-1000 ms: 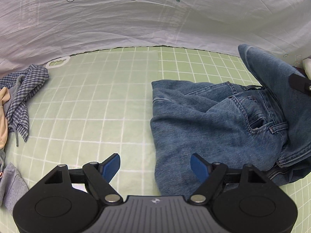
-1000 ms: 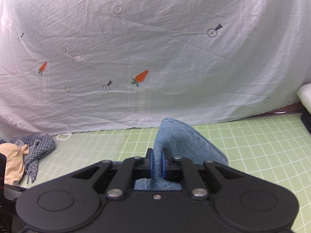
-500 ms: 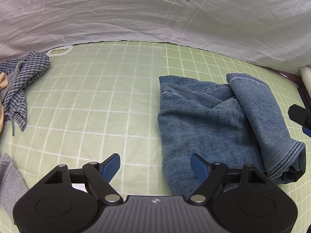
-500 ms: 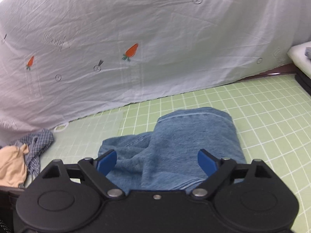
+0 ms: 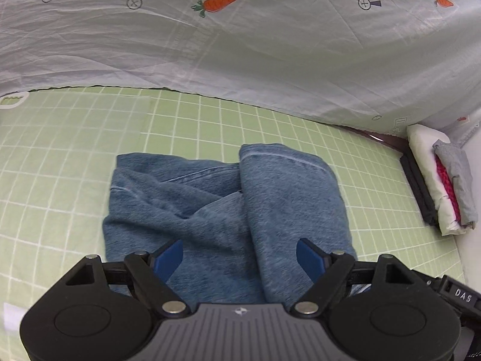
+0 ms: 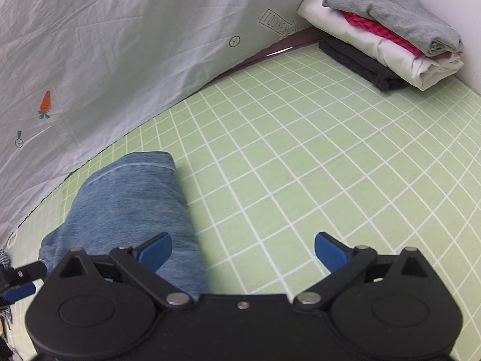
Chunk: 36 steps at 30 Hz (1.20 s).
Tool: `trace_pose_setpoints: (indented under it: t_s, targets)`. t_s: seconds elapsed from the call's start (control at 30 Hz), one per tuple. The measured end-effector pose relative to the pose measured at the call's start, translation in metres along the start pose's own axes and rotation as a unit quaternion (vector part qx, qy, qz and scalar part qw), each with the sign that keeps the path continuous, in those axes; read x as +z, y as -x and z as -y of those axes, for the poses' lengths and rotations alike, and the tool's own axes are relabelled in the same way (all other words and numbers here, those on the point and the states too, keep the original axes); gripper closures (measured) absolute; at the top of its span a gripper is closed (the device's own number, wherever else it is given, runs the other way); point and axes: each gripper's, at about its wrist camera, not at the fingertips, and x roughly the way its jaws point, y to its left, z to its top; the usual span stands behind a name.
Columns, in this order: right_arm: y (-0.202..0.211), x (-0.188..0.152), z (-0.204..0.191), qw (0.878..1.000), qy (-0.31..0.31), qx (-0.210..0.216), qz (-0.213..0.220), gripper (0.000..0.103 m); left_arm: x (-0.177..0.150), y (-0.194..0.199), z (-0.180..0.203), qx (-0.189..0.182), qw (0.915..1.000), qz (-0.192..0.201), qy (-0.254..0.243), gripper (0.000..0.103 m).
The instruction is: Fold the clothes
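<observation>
The denim leg once clenched in the right tool (image 6: 242, 249) is now released; its jaws are opening, empty. The folded jeans (image 5: 228, 219) are laid on the green checked sheet (image 6: 315, 165). The left tool (image 5: 240, 254) is held spread above them; their near edge is hidden.

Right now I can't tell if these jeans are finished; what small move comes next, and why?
Probably bring the left tongs down to grip the near edge of the jeans. They lie folded but bulky, and the right tongs are opening over bare sheet, holding nothing.
</observation>
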Motion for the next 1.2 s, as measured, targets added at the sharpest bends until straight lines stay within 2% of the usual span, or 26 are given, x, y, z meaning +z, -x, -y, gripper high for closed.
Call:
trace_pose_setpoints:
  t_s: [0.07,0.2,0.3,0.33,0.37,0.4,0.47,0.53,0.7,0.77,0.87,0.97,1.03,1.07,1.1,1.17,1.2]
  targets:
    - [-0.005,0.005,0.010,1.000,0.012,-0.004,-0.003,0.001,0.009,-0.017,0.011,-0.016,0.9999,-0.005,-0.001,0.029]
    - [-0.018,0.016,0.029,1.000,0.020,-0.009,-0.019,0.001,0.021,-0.056,0.026,0.016,0.9994,-0.030,-0.011,0.029]
    - [-0.031,0.021,0.036,0.999,0.017,-0.012,-0.033,0.001,0.024,-0.063,0.033,0.017,0.9992,-0.028,-0.024,0.029]
    - [-0.036,0.022,0.037,0.999,0.015,-0.012,-0.039,0.001,0.025,-0.066,0.035,0.017,0.9991,-0.026,-0.029,0.036]
    - [-0.040,0.023,0.037,0.999,0.013,-0.011,-0.045,0.001,0.025,-0.066,0.038,0.010,0.9991,-0.026,-0.033,0.054]
    - [-0.044,0.023,0.037,0.999,0.010,-0.009,-0.050,0.001,0.025,-0.063,0.040,0.008,0.9991,-0.024,-0.034,0.062]
    - [-0.049,0.021,0.034,0.998,0.012,-0.005,-0.055,0.001,0.024,-0.057,0.046,0.022,0.9986,-0.011,-0.047,0.092]
    - [-0.050,0.018,0.028,0.998,0.020,-0.002,-0.057,0.001,0.024,-0.044,0.050,0.021,0.9983,0.005,-0.054,0.095]
    - [-0.045,0.006,0.012,0.997,0.040,0.005,-0.058,0.001,0.029,0.014,0.050,-0.025,0.9973,0.056,-0.040,0.095]
    - [-0.041,0.000,0.007,0.997,0.050,0.005,-0.057,0.001,0.026,0.037,0.043,-0.025,0.9962,0.076,-0.034,0.095]
    - [-0.034,-0.009,0.001,0.997,0.061,0.001,-0.056,0.001,0.024,0.061,0.012,-0.009,0.9955,0.094,0.006,0.095]
    - [-0.032,-0.013,-0.004,0.996,0.063,0.002,-0.056,0.001,0.016,0.052,-0.032,0.031,0.9959,0.074,0.041,0.093]
    - [-0.033,-0.014,-0.009,0.997,0.061,0.006,-0.057,0.001,0.007,0.034,-0.060,0.058,0.9951,0.047,0.065,0.085]
    - [-0.034,-0.014,-0.013,0.997,0.059,0.010,-0.056,0.001,0.003,0.024,-0.073,0.074,0.9941,0.028,0.074,0.085]
    - [-0.035,-0.013,-0.017,0.997,0.058,0.014,-0.054,0.001,0.000,0.018,-0.083,0.081,0.9932,0.014,0.082,0.081]
    - [-0.036,-0.009,-0.028,0.997,0.052,0.035,-0.048,0.001,-0.006,0.021,-0.099,0.063,0.9916,0.019,0.111,0.051]
    - [-0.037,-0.006,-0.034,0.996,0.048,0.053,-0.046,0.001,-0.008,0.023,-0.105,0.045,0.9910,0.025,0.124,0.042]
